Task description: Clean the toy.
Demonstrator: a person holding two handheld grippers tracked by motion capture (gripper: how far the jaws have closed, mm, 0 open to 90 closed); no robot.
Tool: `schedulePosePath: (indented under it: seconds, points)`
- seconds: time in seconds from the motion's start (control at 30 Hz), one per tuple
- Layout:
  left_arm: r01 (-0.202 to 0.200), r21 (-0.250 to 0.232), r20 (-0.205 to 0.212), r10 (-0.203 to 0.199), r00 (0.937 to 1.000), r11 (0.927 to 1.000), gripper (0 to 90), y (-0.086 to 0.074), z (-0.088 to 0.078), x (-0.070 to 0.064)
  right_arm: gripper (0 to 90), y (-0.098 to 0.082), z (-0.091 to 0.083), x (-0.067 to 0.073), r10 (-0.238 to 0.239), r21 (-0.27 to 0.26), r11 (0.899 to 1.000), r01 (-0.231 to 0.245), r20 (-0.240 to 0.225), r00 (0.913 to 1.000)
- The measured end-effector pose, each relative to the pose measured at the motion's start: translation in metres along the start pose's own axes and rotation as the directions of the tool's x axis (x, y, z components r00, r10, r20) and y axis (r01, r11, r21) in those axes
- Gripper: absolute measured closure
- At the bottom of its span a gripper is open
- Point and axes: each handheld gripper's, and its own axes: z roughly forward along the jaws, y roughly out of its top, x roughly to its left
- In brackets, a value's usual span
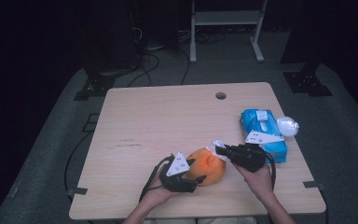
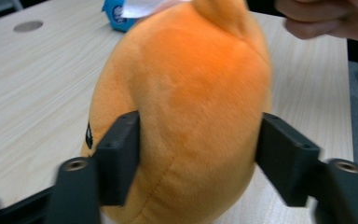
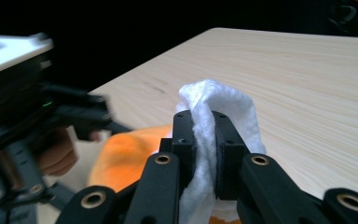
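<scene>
An orange plush toy (image 1: 208,164) lies near the front edge of the wooden table (image 1: 168,116). My left gripper (image 1: 195,172) has it from the left. In the left gripper view the two black jaws press on both sides of the plush (image 2: 191,93), so the left gripper (image 2: 196,158) is shut on it. My right gripper (image 1: 220,150) reaches the toy's top from the right. It is shut on a folded white tissue (image 3: 223,100), which stands up between its pads just above the plush (image 3: 126,154). The tissue (image 1: 214,143) touches the top of the toy.
A blue tissue pack (image 1: 263,133) lies at the right side of the table, with a round white object (image 1: 287,125) beside it near the right edge. A cable hole (image 1: 221,95) sits near the far edge. Dark floor, cables and a white frame lie beyond.
</scene>
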Motion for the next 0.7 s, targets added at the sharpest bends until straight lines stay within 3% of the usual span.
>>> schedulePosePath:
  seconds: [0.03,0.1,0.27,0.4,0.47,0.53,0.6,0.63,0.7]
  points:
    - [0.018,0.000,-0.004,-0.018,0.9998,0.9998,19.9,0.000,0.001,0.002,80.6,-0.001,0.001,0.000,-0.003,0.004,1.000,0.003,-0.014,0.9999]
    - [0.028,-0.003,0.004,-0.028,0.9996,0.9996,18.2,-0.002,0.002,0.004,80.7,-0.003,0.003,-0.003,0.008,0.011,1.000,-0.008,-0.013,0.9999]
    - [0.004,-0.021,0.003,-0.004,1.0000,0.9998,37.6,-0.002,0.001,0.001,80.6,-0.014,0.003,-0.025,0.082,0.041,0.996,-0.085,0.066,0.9944]
    - [0.024,-0.022,0.019,-0.024,0.9995,0.9995,42.1,0.001,-0.007,0.007,80.6,-0.019,-0.001,-0.038,0.175,0.038,0.984,-0.176,0.041,0.9837]
    - [0.039,-0.030,0.022,-0.038,0.9990,0.9988,44.4,0.004,-0.013,0.011,80.7,-0.012,-0.003,-0.031,0.160,0.017,0.987,-0.160,0.005,0.9871]
    - [0.025,-0.013,0.016,-0.024,0.9996,0.9996,45.2,0.007,-0.016,0.012,80.6,-0.002,-0.007,-0.018,0.143,-0.037,0.989,-0.146,-0.077,0.9867]
    - [0.022,-0.003,0.012,-0.022,0.9997,0.9998,45.4,0.008,-0.016,0.010,80.6,0.009,-0.009,0.000,0.095,-0.075,0.992,-0.105,-0.132,0.9867]
    - [0.013,0.005,0.013,-0.013,0.9998,0.9999,45.6,0.009,-0.016,0.009,80.6,0.013,-0.009,0.009,0.066,-0.085,0.993,-0.080,-0.152,0.9861]
    - [0.013,-0.001,0.016,-0.013,0.9998,0.9999,45.8,0.010,-0.017,0.006,80.6,0.018,-0.006,0.023,0.007,-0.073,0.997,-0.018,-0.150,0.9887]
